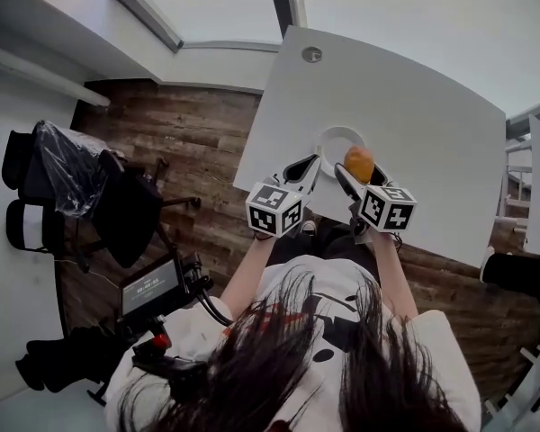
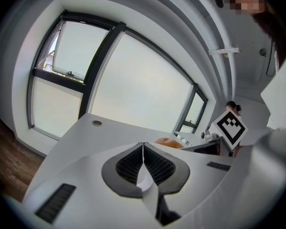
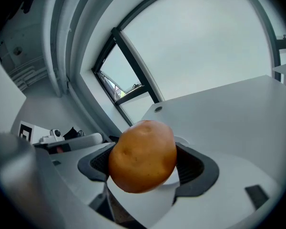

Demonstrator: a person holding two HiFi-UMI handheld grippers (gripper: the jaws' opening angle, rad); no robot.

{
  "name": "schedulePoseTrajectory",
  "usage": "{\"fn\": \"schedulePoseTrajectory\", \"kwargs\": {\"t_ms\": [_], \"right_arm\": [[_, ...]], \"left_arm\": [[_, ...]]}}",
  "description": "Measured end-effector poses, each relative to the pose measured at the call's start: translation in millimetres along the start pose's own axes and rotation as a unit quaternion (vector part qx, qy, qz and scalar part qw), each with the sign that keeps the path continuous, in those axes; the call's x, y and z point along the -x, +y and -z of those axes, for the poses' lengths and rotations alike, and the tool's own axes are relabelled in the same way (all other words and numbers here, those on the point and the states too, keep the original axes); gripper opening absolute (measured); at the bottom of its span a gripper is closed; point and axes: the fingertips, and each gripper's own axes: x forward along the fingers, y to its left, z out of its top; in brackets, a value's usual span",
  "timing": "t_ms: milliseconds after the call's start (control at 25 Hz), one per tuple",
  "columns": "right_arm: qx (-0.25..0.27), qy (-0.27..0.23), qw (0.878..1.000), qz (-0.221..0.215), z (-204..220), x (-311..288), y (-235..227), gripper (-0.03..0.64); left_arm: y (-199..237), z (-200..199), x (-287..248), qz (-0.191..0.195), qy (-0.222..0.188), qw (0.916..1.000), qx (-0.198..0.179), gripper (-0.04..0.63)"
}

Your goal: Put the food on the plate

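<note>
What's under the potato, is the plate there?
In the head view the potato in the right gripper overlaps the near right edge of the white plate on the table. The plate's rest looks bare; the part behind the potato is covered.

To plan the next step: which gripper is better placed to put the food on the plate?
Right: the right gripper holds the potato by the plate; the left gripper is shut, empty.

A plain white rectangular tabletop [image 1: 432, 106] stands over a dark wood-plank floor [image 1: 189, 133]. A small round white plate [image 1: 336, 130] lies on it near the person's edge. A round grey cable grommet [image 1: 312, 55] is set into the far side.
</note>
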Motion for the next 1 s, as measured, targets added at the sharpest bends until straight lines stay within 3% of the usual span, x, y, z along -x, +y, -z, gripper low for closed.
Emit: {"fn": "schedulePoseTrajectory", "kwargs": {"t_ms": [160,400,1000], "right_arm": [[0.028,0.033,0.999,-0.014,6,-34,-8,0.388],[0.093,0.094,0.991,-0.001,23,-71,-22,0.387],[0.134,0.153,0.979,-0.009,46,-98,-31,0.388]], "left_arm": [[15,-7,-2,-0.021,-0.004,0.9997,0.011,0.006],[32,-18,-5,-0.044,-0.012,0.9988,0.018,0.006],[37,-28,-8,-0.06,-0.009,0.998,0.019,0.006]]}}
